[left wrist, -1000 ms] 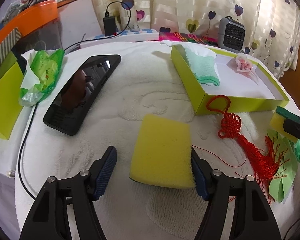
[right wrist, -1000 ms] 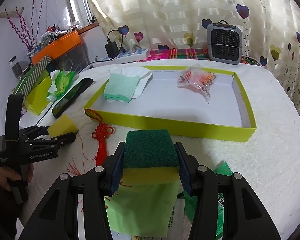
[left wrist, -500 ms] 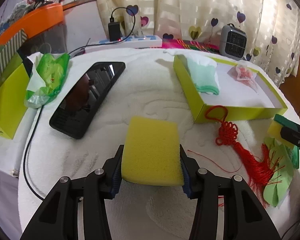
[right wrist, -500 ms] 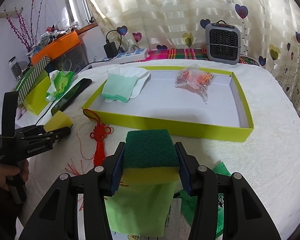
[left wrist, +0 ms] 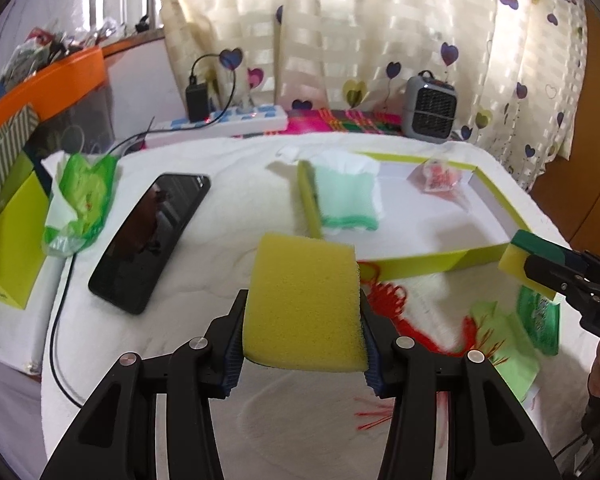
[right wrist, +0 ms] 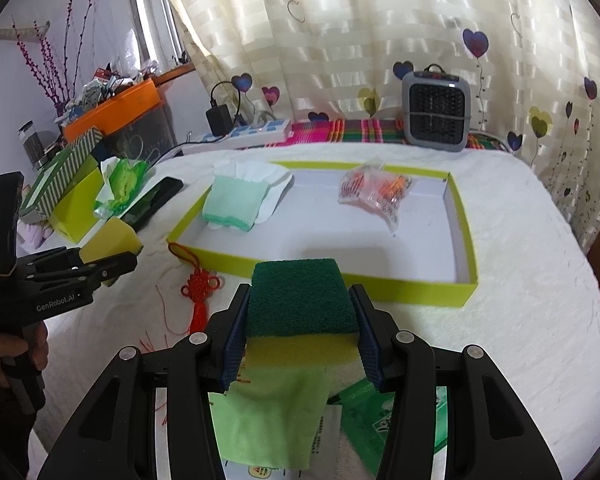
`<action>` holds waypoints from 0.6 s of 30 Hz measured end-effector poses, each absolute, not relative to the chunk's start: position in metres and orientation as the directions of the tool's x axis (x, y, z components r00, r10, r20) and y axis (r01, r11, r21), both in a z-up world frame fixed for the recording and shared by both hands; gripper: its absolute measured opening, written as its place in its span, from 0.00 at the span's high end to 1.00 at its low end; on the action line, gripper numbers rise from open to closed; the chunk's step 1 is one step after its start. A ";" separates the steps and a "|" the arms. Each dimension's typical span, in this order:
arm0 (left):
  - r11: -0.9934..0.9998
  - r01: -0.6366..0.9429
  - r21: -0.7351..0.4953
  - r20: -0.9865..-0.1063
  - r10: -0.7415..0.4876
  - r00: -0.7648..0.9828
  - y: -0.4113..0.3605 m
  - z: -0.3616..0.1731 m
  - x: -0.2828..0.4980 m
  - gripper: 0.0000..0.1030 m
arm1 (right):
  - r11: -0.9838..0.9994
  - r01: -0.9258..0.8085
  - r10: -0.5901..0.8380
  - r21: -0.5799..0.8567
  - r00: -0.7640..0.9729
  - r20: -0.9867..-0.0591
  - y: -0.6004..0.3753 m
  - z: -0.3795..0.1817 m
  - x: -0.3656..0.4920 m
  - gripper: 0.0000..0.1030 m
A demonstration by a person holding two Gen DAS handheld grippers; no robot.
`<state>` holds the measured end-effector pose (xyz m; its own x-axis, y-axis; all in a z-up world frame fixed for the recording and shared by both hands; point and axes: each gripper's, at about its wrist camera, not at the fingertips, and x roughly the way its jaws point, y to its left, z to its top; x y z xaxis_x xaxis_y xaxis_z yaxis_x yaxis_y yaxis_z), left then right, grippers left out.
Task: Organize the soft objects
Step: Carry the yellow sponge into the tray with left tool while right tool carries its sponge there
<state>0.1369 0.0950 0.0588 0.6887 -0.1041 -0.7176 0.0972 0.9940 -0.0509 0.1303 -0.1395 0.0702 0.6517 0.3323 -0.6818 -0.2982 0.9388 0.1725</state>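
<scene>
My left gripper (left wrist: 302, 344) is shut on a plain yellow sponge (left wrist: 304, 300) and holds it above the white towel-covered table, short of the box's near corner. My right gripper (right wrist: 296, 338) is shut on a green-topped yellow scouring sponge (right wrist: 302, 312), held above a light green cloth (right wrist: 268, 412). The lime-walled shallow box (right wrist: 464, 236) lies ahead and holds a mint folded cloth (right wrist: 236, 200) on white tissue and a clear packet with orange contents (right wrist: 376, 192). The left gripper with its sponge also shows at the left of the right wrist view (right wrist: 108, 256).
A red knot tassel (right wrist: 200, 292) lies in front of the box. A black phone (left wrist: 152, 240) and a green wipes pack (left wrist: 80, 200) lie on the left, beside a lime carton (left wrist: 12, 236). A grey heater (right wrist: 436, 114) and a power strip (right wrist: 252, 132) stand at the back.
My left gripper closed on the yellow sponge, lifted it off the towel and moved it toward the box. My right gripper kept its sponge and moved slightly closer to the box.
</scene>
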 end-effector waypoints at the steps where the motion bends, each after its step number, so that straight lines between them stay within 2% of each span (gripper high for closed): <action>1: 0.994 0.094 -0.052 -0.714 -0.103 0.692 0.092 0.062 0.138 0.54 | 0.940 -0.297 0.330 0.170 0.656 -0.678 -0.141 0.073 0.131 0.52; 18: 0.983 0.172 -0.063 -0.681 -0.168 0.713 0.021 0.083 0.176 0.54 | 0.962 -0.239 0.264 0.132 0.687 -0.677 -0.169 0.079 0.162 0.52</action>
